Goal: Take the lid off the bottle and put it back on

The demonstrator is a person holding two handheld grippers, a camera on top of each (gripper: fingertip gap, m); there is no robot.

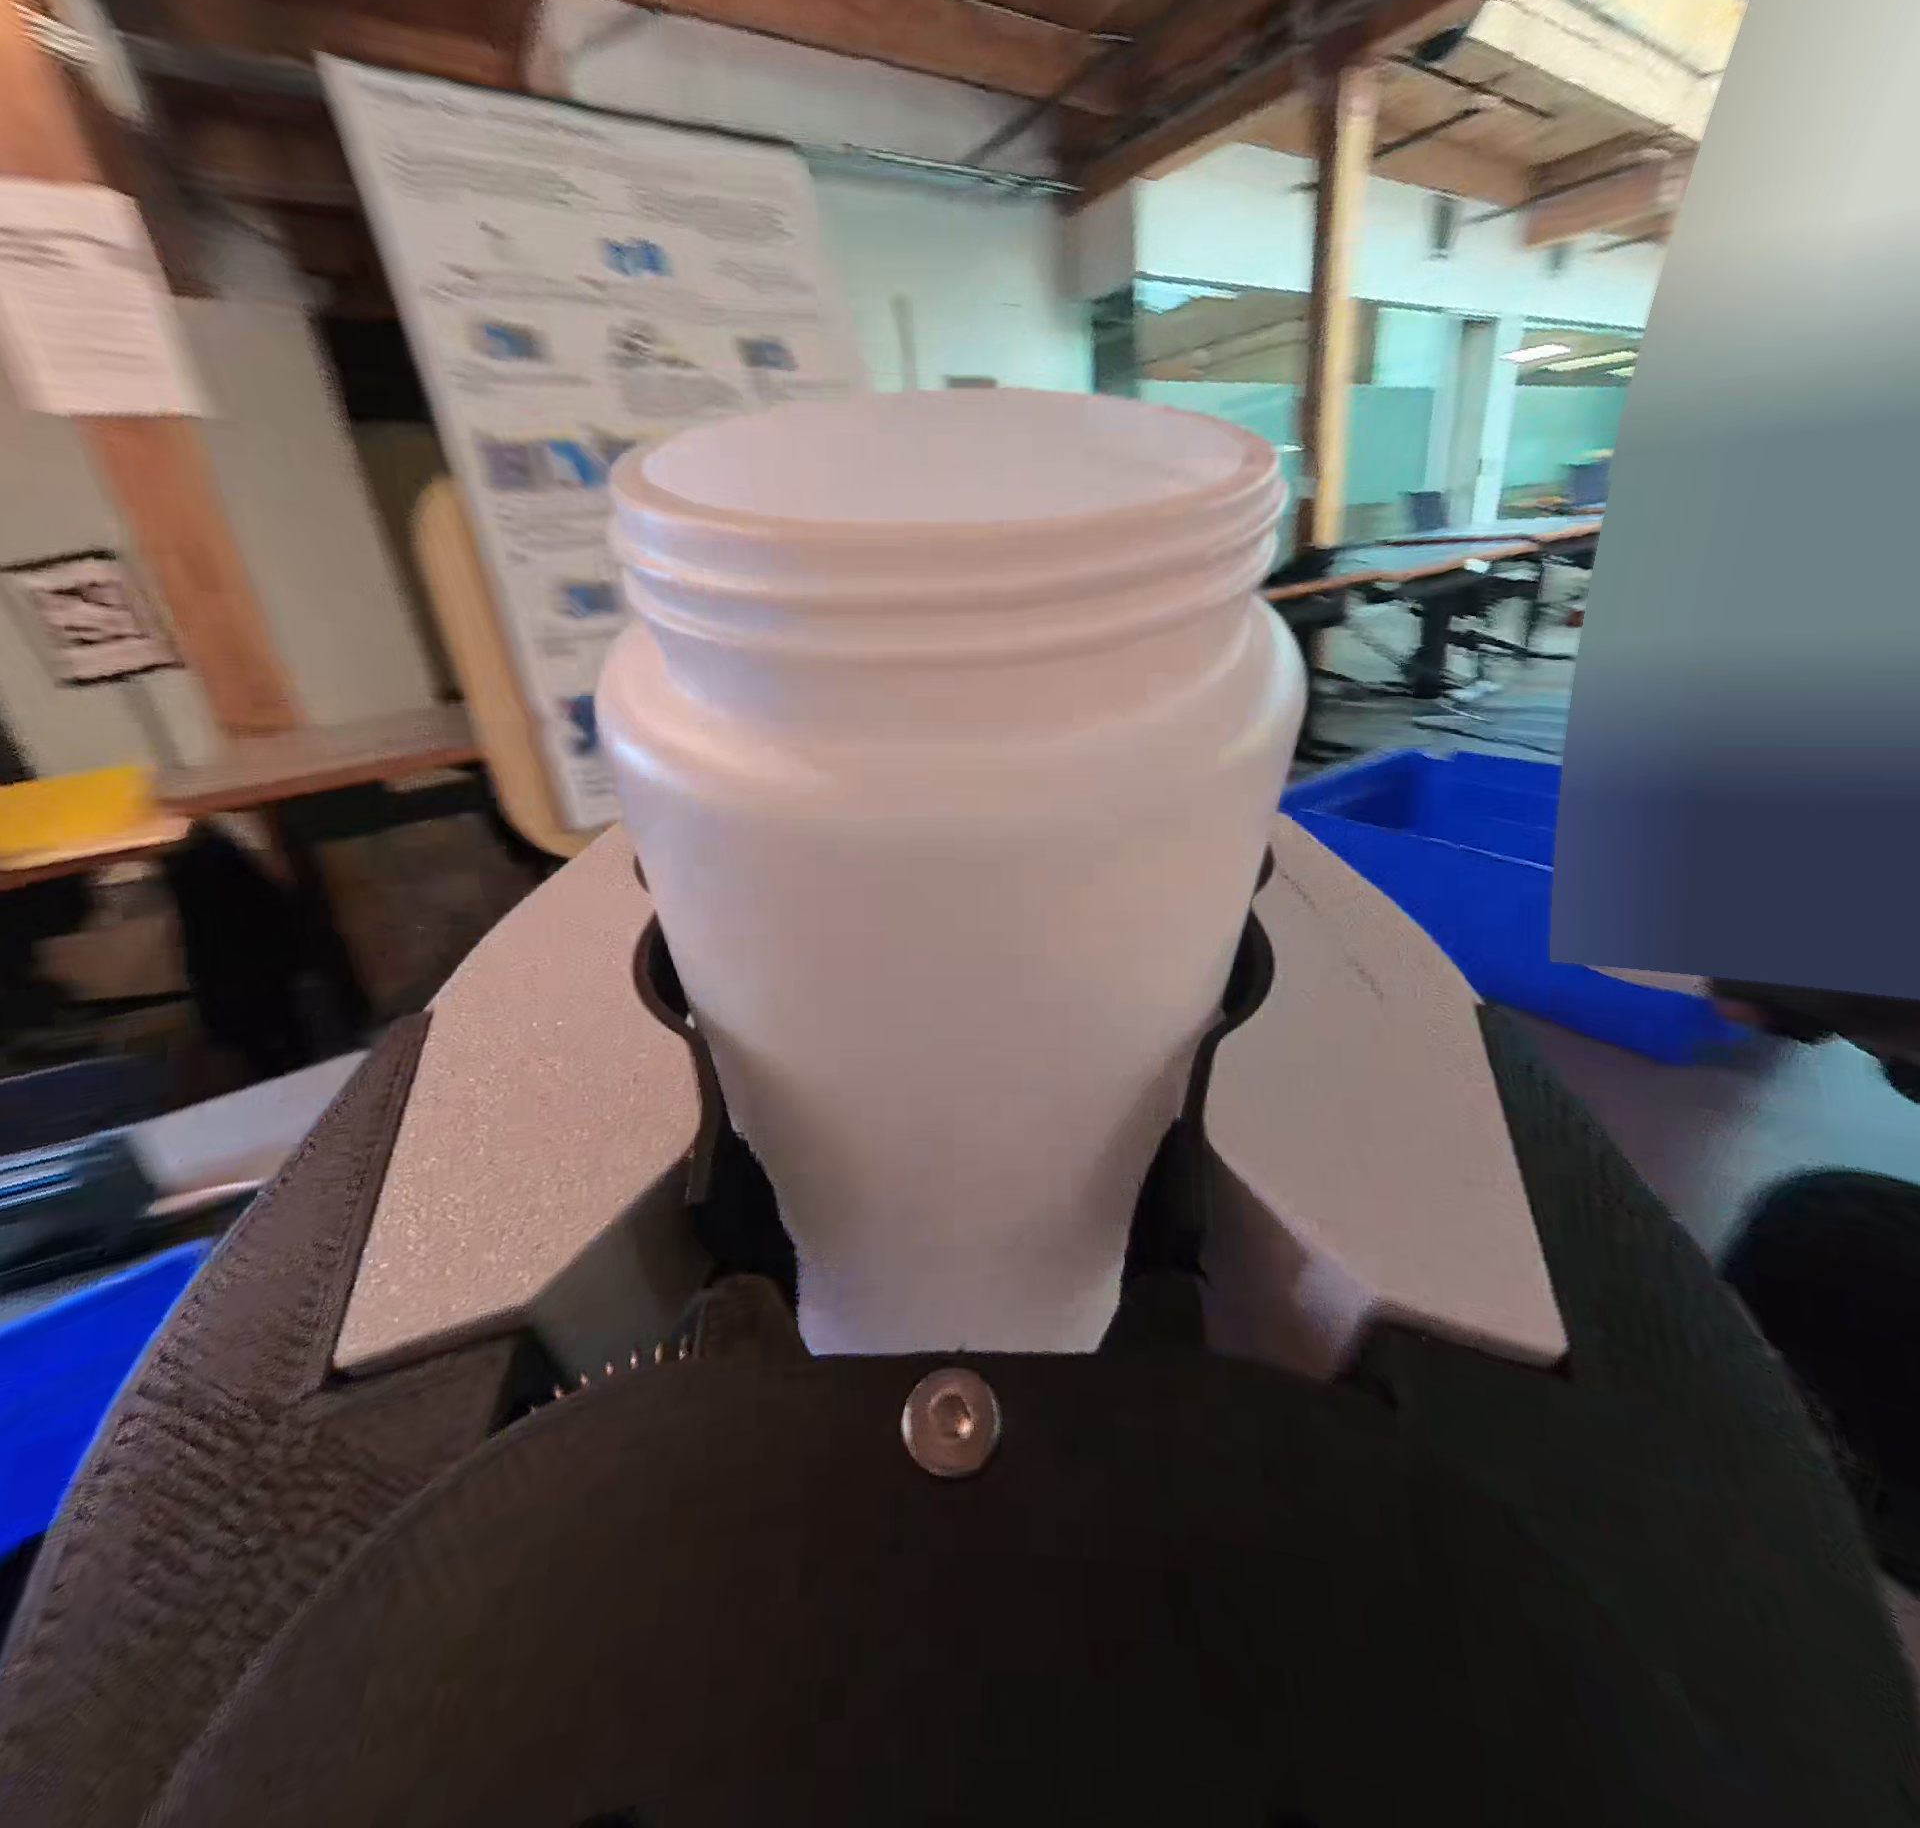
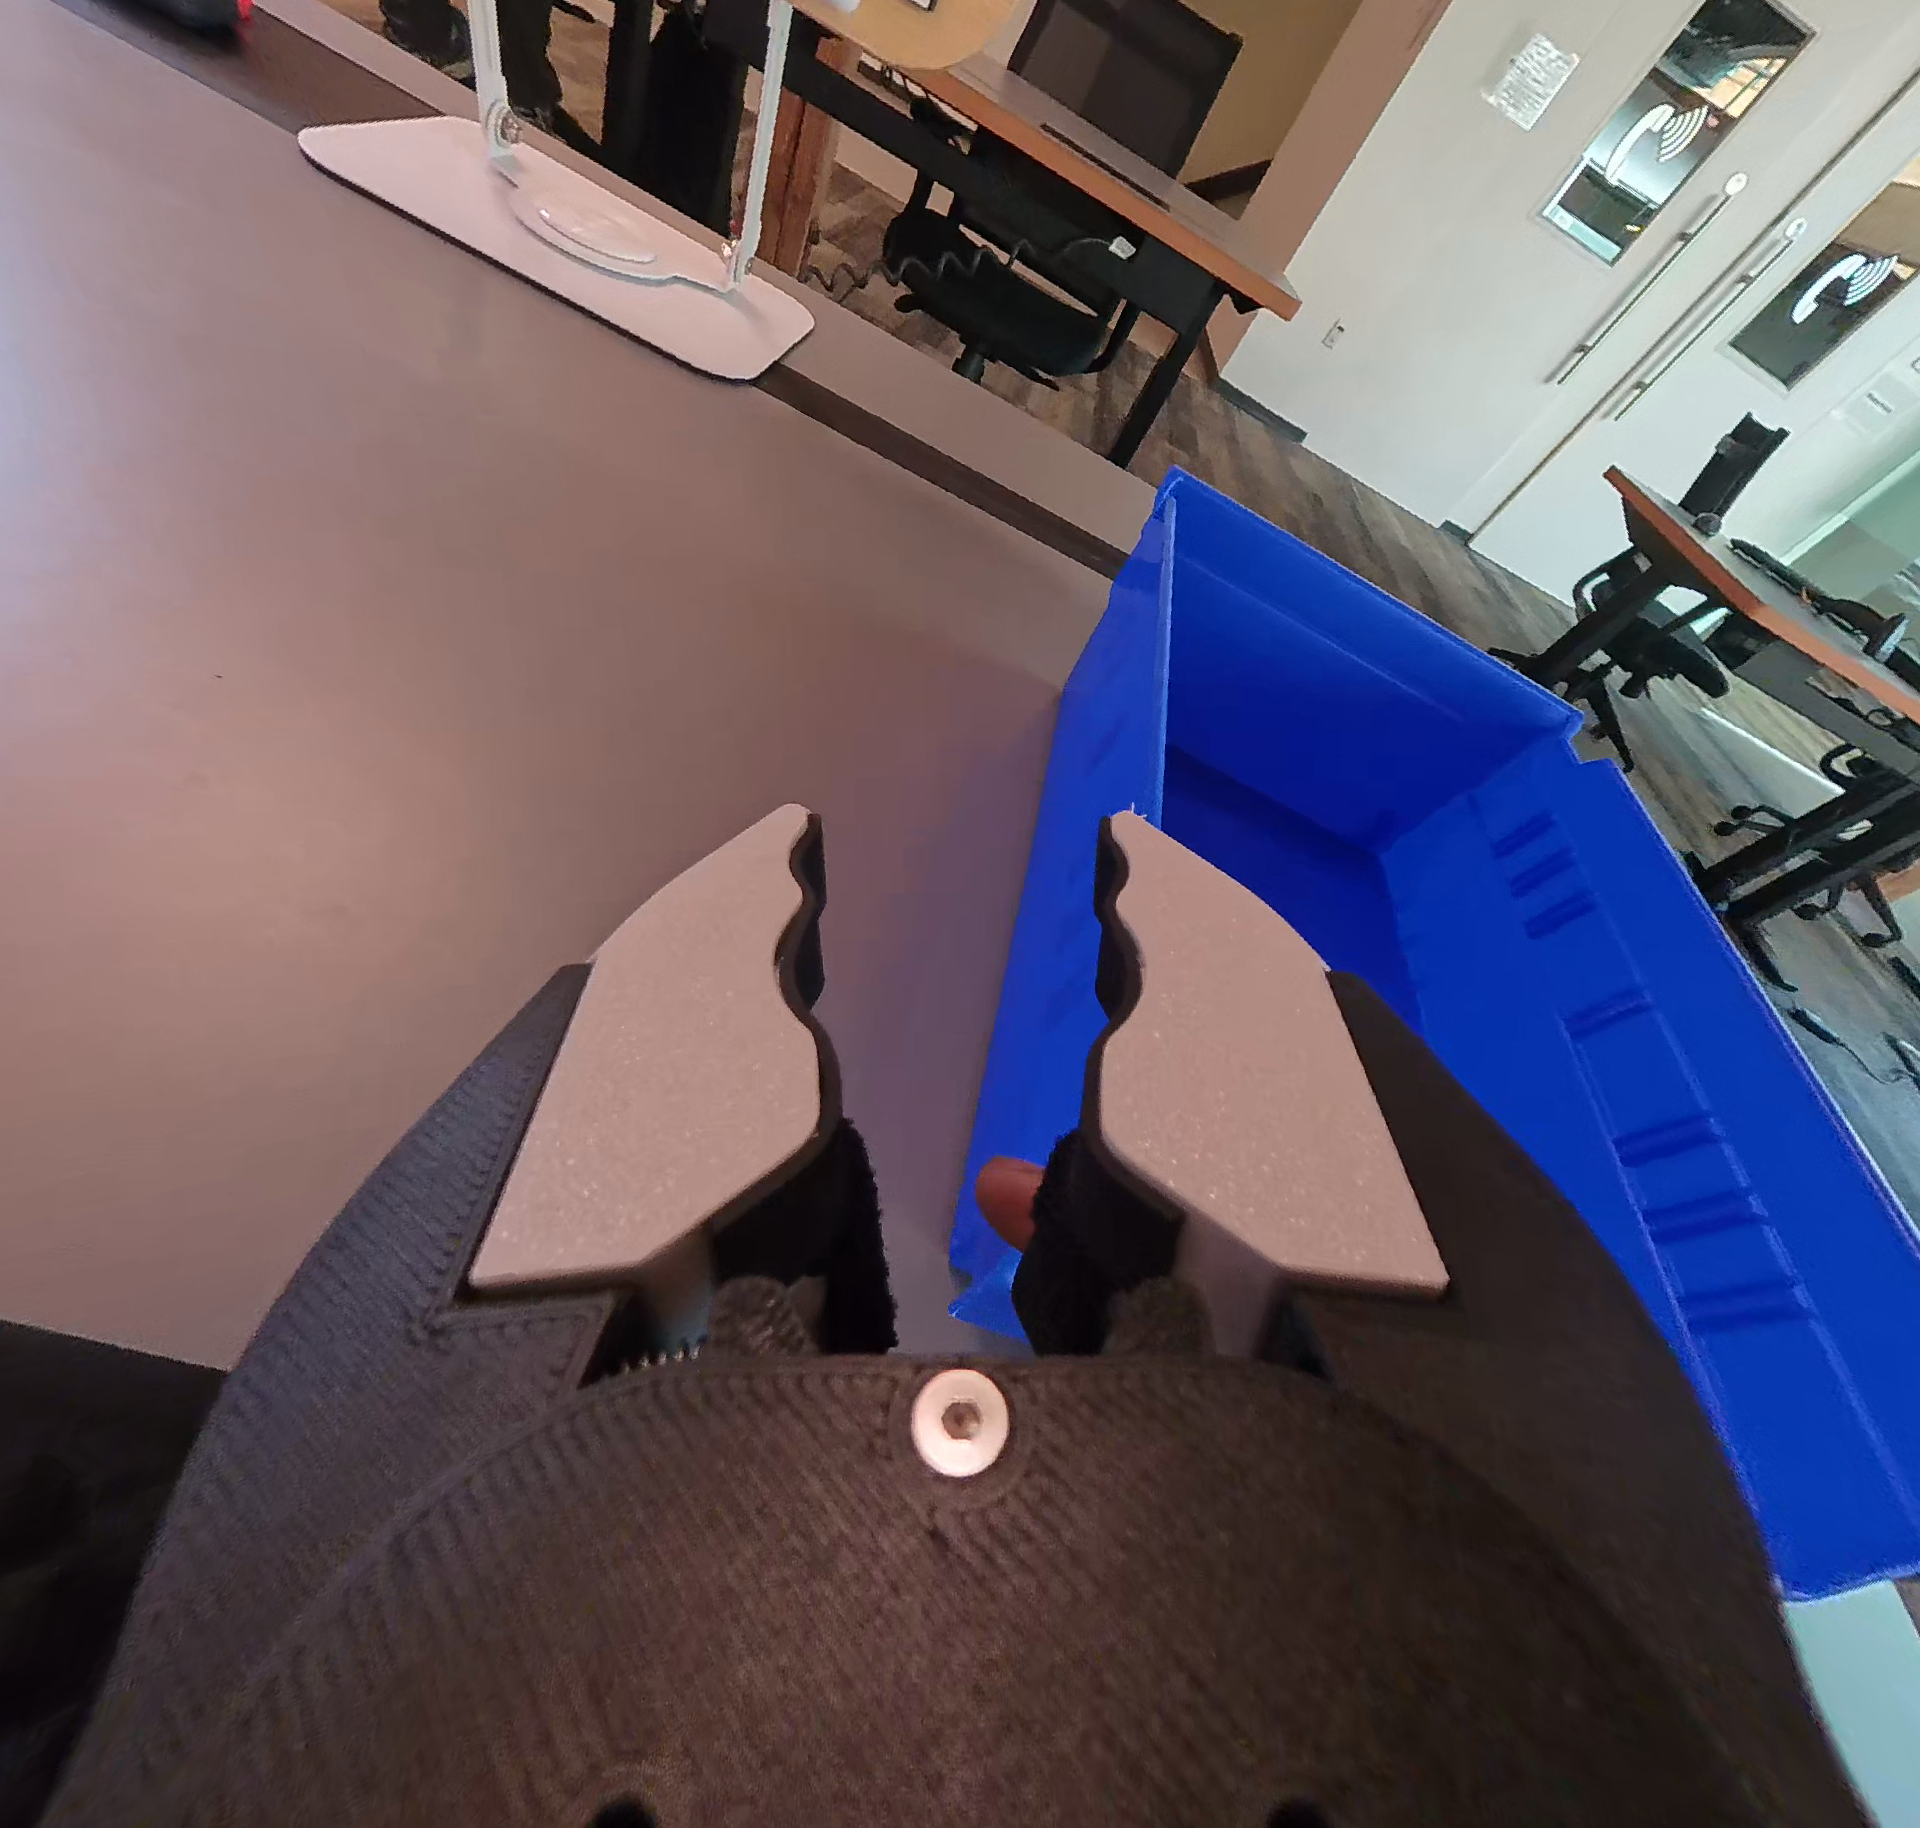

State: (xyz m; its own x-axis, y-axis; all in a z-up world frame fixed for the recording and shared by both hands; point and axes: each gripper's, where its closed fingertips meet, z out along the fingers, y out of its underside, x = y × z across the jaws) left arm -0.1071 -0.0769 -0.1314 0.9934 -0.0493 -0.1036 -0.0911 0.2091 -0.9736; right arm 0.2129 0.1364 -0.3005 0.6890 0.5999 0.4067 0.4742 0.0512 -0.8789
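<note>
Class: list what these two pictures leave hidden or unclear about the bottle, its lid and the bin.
- Lid: in neither view, so its place is unknown.
- Bottle: base hidden inside the left gripper, left wrist view.
- Blue bin: floor partly hidden by the right gripper, which is open; near end cut off by the frame.

both grippers, left gripper (image 1: 951, 947) and right gripper (image 2: 961, 838), have black ribbed printed bodies, flat grey fingers (image 2: 686, 1051) with wavy dark inner edges, one silver hex screw (image 2: 958, 1422), and black fabric behind the fingers.
</note>
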